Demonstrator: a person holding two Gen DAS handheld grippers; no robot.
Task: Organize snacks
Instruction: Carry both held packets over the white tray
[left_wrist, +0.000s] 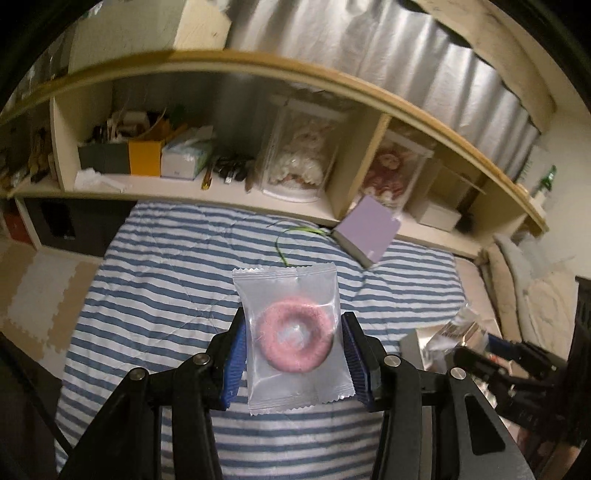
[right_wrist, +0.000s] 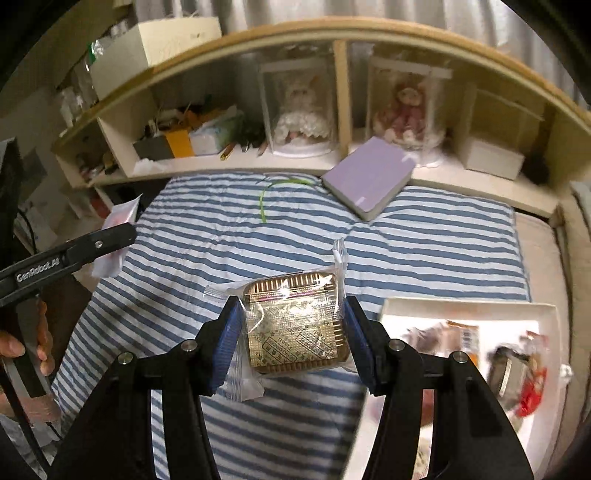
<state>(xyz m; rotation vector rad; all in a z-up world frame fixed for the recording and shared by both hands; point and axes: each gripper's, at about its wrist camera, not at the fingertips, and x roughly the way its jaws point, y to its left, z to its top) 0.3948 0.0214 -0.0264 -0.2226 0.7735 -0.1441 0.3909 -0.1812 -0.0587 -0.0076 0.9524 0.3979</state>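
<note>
My left gripper (left_wrist: 293, 347) is shut on a clear packet holding a pink ring donut (left_wrist: 295, 339), held above the striped bed. It also shows at the left of the right wrist view (right_wrist: 114, 236) with the packet (right_wrist: 118, 218). My right gripper (right_wrist: 293, 336) is shut on a gold square snack in a clear wrapper (right_wrist: 295, 325), above the bed. A white box (right_wrist: 546, 314) with several wrapped snacks (right_wrist: 528, 373) lies on the bed just right of it. The right gripper shows at the lower right of the left wrist view (left_wrist: 472, 354).
A blue and white striped blanket (right_wrist: 221, 229) covers the bed. A purple book (right_wrist: 369, 181) and a green strip (right_wrist: 264, 199) lie near the headboard shelf (right_wrist: 240, 162), which holds boxes, tissues and two cased dolls (right_wrist: 303, 110).
</note>
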